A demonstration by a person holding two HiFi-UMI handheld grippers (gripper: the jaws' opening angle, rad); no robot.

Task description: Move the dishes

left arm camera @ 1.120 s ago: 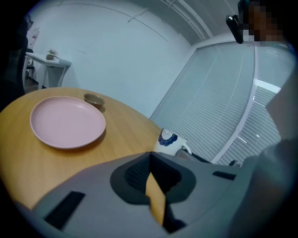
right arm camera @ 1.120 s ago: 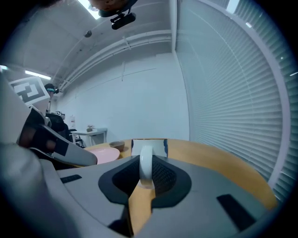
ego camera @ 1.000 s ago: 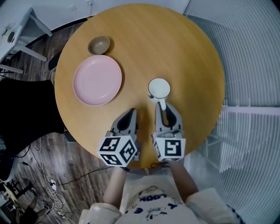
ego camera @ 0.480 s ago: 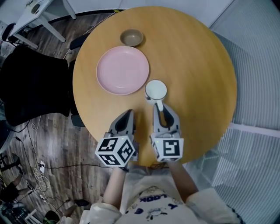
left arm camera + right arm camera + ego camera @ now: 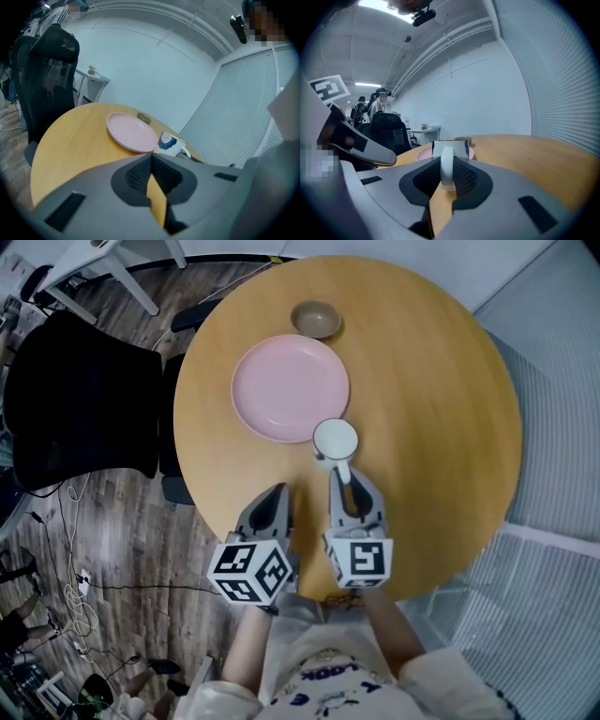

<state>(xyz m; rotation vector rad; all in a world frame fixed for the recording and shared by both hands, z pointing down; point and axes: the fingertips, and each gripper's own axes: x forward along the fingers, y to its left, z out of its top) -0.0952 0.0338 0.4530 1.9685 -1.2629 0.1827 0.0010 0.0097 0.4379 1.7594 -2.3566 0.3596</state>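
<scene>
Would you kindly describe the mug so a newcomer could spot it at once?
On the round wooden table, look beside the pink plate. The white mug stands there, its handle in the right gripper. It alone has a handle.

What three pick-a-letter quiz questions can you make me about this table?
1. Where is the small bowl? A in a sink; B on the table, just past the plate; C on a shelf.
2. How many dishes are on the table? A three; B one; C six.
3. What is the right tool doing? A hanging open; B holding a spoon; C gripping the mug by its handle.

Answers: 1 B, the head view shows it by the plate's far edge. 2 A, there are the bowl, plate and mug. 3 C, the right gripper view shows the handle pinched between its jaws.
</scene>
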